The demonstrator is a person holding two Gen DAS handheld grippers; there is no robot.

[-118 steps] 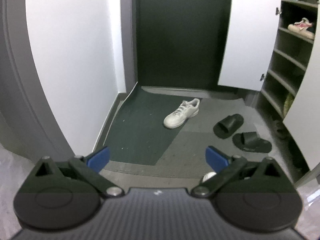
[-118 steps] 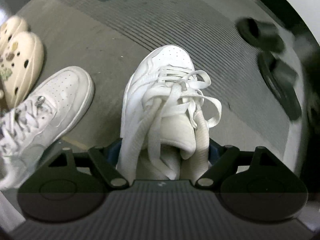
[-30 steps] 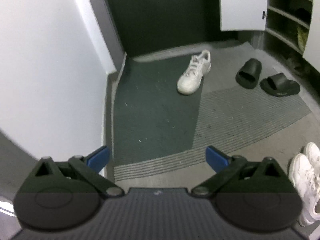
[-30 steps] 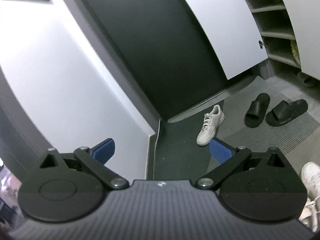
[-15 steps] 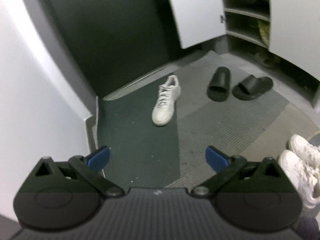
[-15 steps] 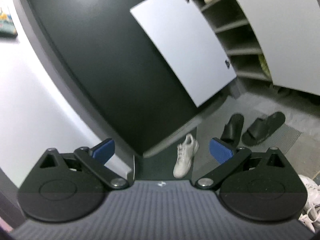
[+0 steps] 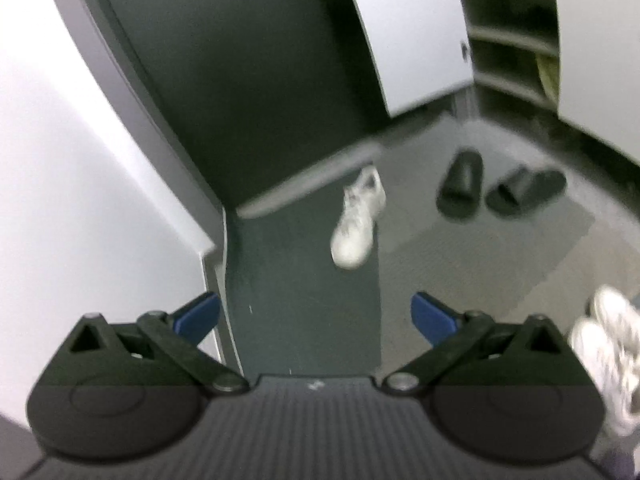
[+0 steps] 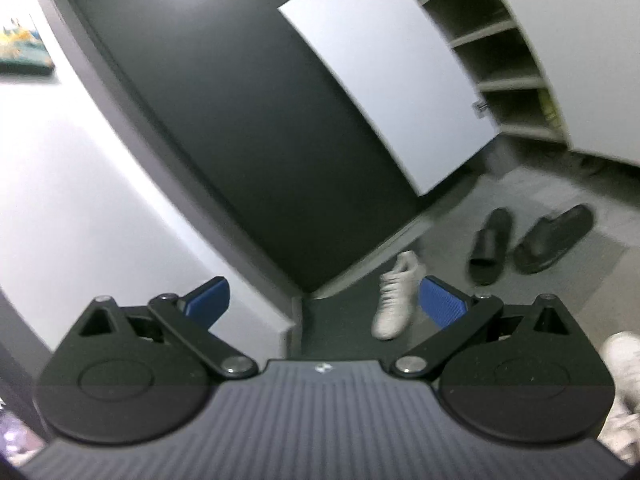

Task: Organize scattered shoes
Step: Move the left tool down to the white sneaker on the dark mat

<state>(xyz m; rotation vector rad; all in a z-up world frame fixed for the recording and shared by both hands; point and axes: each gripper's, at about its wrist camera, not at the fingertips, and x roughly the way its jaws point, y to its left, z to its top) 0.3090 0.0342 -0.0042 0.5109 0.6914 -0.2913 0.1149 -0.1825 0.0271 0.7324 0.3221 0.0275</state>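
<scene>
1. Both tools carry nothing: left gripper (image 7: 315,316) and right gripper (image 8: 325,300) have their jaws spread wide, well above the floor.
2. Lone white sneaker (image 7: 357,224) lies on the dark mat (image 7: 304,312) near the door (image 7: 248,80), toe pointing toward the cameras; black slides (image 7: 498,196) sit beside it to the right.
3. Judged step: reach for that sneaker. A grip across the heel collar or midfoot, jaws straddling the sides, should hold best; laces look loose.
4. White pair (image 7: 608,344) rests at the right edge, apparently already set down.
5. Clearances: wall corner (image 7: 208,256) crowds the left; open cabinet door (image 8: 392,92) overhangs the right. Floor between is open.
</scene>
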